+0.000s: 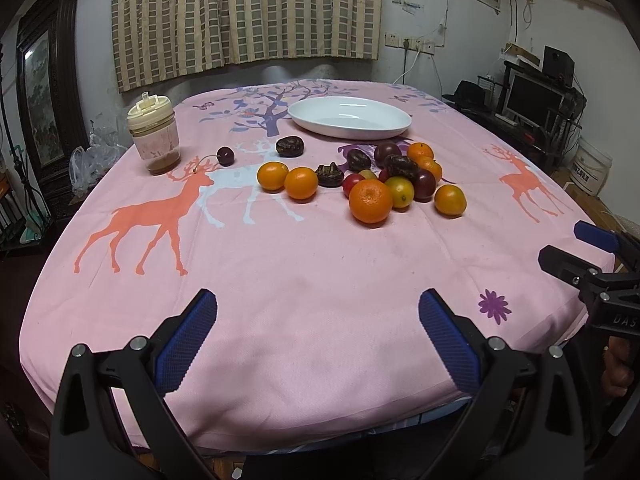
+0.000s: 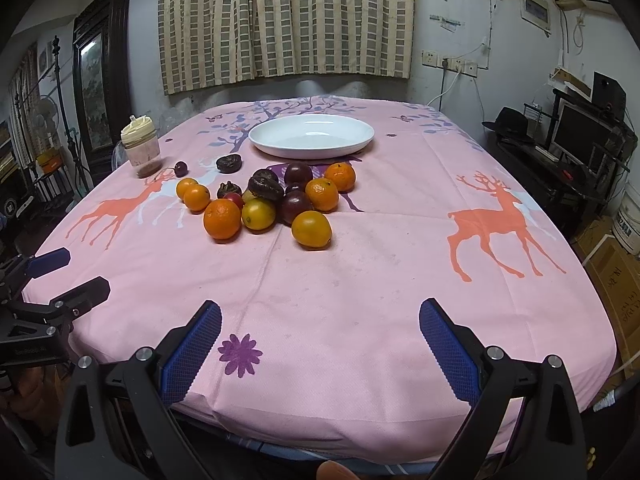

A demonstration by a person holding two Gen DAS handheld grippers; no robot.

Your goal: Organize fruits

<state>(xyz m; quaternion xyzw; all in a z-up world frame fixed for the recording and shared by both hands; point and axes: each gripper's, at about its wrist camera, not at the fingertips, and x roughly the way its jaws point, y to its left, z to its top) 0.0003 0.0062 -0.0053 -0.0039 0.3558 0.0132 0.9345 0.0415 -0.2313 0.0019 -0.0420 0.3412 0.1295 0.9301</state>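
Left wrist view has the left tongs [image 1: 318, 312] at the bottom of the frame, their two blue ribbed pads [image 1: 186, 342] spread wide with only pink cloth between them. They hold nothing and touch nothing, hanging over the near edge of the bench [image 1: 280, 300]. At the right edge of the same frame the right tongs [image 1: 576, 248] show from the side, also parted and empty.

Right wrist view repeats this from the other side: the right tongs [image 2: 320, 312] fill the bottom of the frame, pads wide apart and empty above the cloth, just right of a purple printed flower [image 2: 240, 354]. The left tongs [image 2: 68, 270] come in at the lower left edge, jaws apart, nothing gripped.

Farther up, near the middle of both frames, the fruits [image 1: 384, 176] lie loose on the cloth in a cluster, well apart from both tongs. A large orange [image 1: 371, 201] sits nearest, with a yellow-green fruit [image 1: 400, 191] touching it on its right and a smaller orange [image 1: 451, 200] further right. Dark purple and brown fruits are heaped behind them. Two more small oranges [image 1: 286, 180] sit side by side to the left of the heap, and a single cherry [image 1: 225, 156] lies further left.

Beyond the fruits, in the upper middle, stands a white oval dish [image 1: 350, 117] with nothing visible in it. A lidded jar [image 1: 154, 136] stands at the upper left of the cloth. Checked curtains [image 1: 248, 12] hang on the far wall.
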